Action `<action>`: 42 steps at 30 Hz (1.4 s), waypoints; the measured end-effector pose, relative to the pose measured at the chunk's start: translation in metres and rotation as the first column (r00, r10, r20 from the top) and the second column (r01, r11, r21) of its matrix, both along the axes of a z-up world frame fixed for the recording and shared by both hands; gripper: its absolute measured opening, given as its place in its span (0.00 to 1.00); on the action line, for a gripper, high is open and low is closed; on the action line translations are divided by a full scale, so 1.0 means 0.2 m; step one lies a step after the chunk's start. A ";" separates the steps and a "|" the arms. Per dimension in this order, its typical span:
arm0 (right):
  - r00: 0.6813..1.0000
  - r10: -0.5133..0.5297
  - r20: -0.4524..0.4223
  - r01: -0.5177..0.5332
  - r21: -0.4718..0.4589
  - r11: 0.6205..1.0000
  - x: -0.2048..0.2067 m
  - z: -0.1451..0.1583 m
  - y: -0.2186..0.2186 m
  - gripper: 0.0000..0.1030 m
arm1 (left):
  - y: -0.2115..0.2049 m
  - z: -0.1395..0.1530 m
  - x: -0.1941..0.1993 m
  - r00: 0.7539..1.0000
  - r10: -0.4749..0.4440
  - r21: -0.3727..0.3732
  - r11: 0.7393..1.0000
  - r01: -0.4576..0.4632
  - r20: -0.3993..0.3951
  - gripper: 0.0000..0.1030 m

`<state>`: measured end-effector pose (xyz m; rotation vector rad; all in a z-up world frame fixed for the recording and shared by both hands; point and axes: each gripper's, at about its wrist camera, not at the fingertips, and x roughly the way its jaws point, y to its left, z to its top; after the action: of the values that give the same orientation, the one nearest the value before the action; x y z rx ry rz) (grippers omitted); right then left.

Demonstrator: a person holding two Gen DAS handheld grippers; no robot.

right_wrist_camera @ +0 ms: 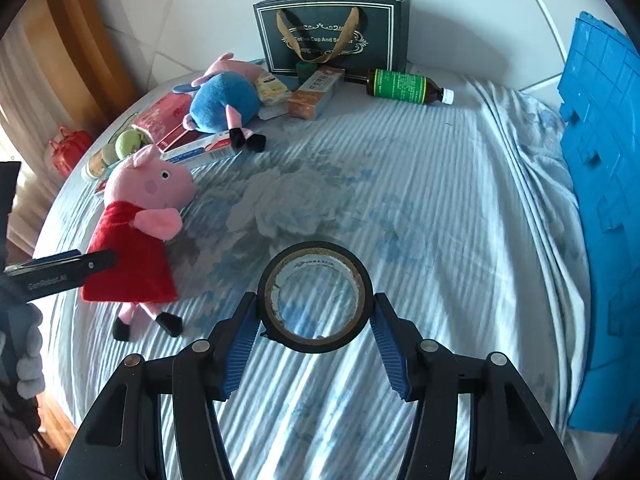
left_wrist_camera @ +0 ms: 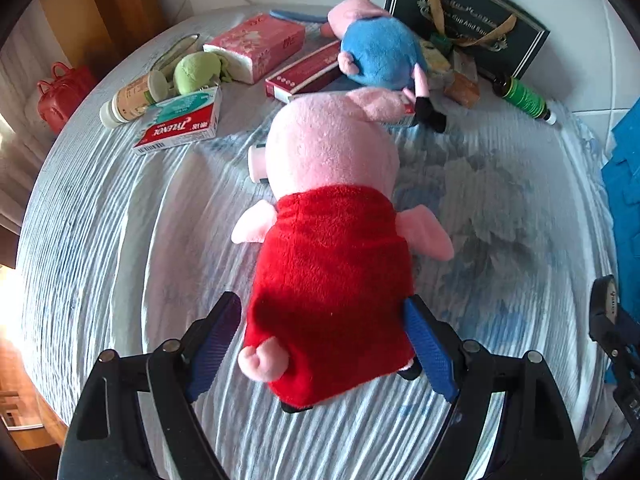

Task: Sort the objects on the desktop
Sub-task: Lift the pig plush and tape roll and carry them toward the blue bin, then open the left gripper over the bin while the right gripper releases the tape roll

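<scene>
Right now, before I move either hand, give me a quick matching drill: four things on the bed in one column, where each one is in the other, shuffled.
Things:
1. roll of black tape
2. pig toy in the red dress
3. green-labelled bottle
4. pig toy in blue

Places:
A. lying on its side in front of the dark gift box
B. between the open fingers of the left gripper
C. lying on the heap of boxes at the far left
D. held in the right gripper

Pairs: 1-D, 2-B, 3-A, 4-C
</scene>
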<state>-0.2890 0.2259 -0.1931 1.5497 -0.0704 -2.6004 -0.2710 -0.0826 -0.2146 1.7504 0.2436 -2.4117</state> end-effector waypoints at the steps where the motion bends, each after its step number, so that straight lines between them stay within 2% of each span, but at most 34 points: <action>1: 1.000 0.000 0.004 0.000 0.000 1.000 -0.02 0.00 0.01 0.54 | 0.00 -0.03 -0.03 1.000 -0.008 0.017 1.000 0.008 0.016 0.80; 3: 1.000 -0.001 0.018 0.001 0.001 1.000 -0.05 -0.03 0.02 0.54 | 0.02 -0.07 -0.09 0.999 -0.019 0.051 0.999 0.016 0.049 0.85; 7: 0.999 -0.006 0.047 0.007 -0.004 1.000 -0.13 -0.09 0.04 0.54 | 0.04 -0.13 -0.19 0.996 -0.024 -0.012 1.000 0.025 0.089 0.86; 9: 0.998 -0.002 0.056 0.002 -0.005 1.000 -0.15 -0.11 0.04 0.54 | 0.03 -0.11 -0.18 0.998 -0.031 -0.001 1.000 0.031 0.054 0.73; 10: 0.998 -0.002 0.055 0.002 -0.005 1.000 -0.16 -0.12 0.04 0.54 | 0.03 -0.08 -0.17 0.999 -0.035 -0.001 0.999 0.035 0.030 0.72; 15: 1.000 -0.005 0.002 0.005 -0.015 1.000 -0.14 -0.03 0.04 0.54 | 0.07 0.13 -0.05 0.991 -0.080 -0.010 0.997 0.079 -0.109 0.70; 19: 0.995 -0.009 -0.096 0.008 -0.010 1.000 -0.07 0.16 0.05 0.54 | 0.19 0.39 0.06 0.959 -0.132 -0.044 0.991 0.125 -0.252 0.70; 23: 0.976 -0.047 -0.213 0.051 0.010 0.999 0.05 0.39 0.10 0.54 | 0.37 0.67 0.20 0.903 -0.204 -0.070 0.979 0.192 -0.378 0.70; 29: 0.919 -0.123 -0.373 0.154 0.052 0.987 0.28 0.74 0.27 0.54 | 0.72 0.97 0.36 0.797 -0.321 -0.078 0.941 0.329 -0.512 0.70; 36: 0.826 -0.220 -0.519 0.309 0.091 0.947 0.59 1.09 0.59 0.54 | 1.27 1.30 0.47 0.646 -0.436 -0.095 0.866 0.491 -0.626 0.70; 42: 0.734 -0.327 -0.595 0.473 0.102 0.875 0.83 1.33 1.02 0.54 | 1.81 1.58 0.55 0.513 -0.500 -0.124 0.790 0.601 -0.697 0.70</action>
<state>-0.1239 0.4295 0.0720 0.7963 -0.0329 -3.4330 -0.1614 0.2794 0.1019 0.8852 -0.1238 -3.5547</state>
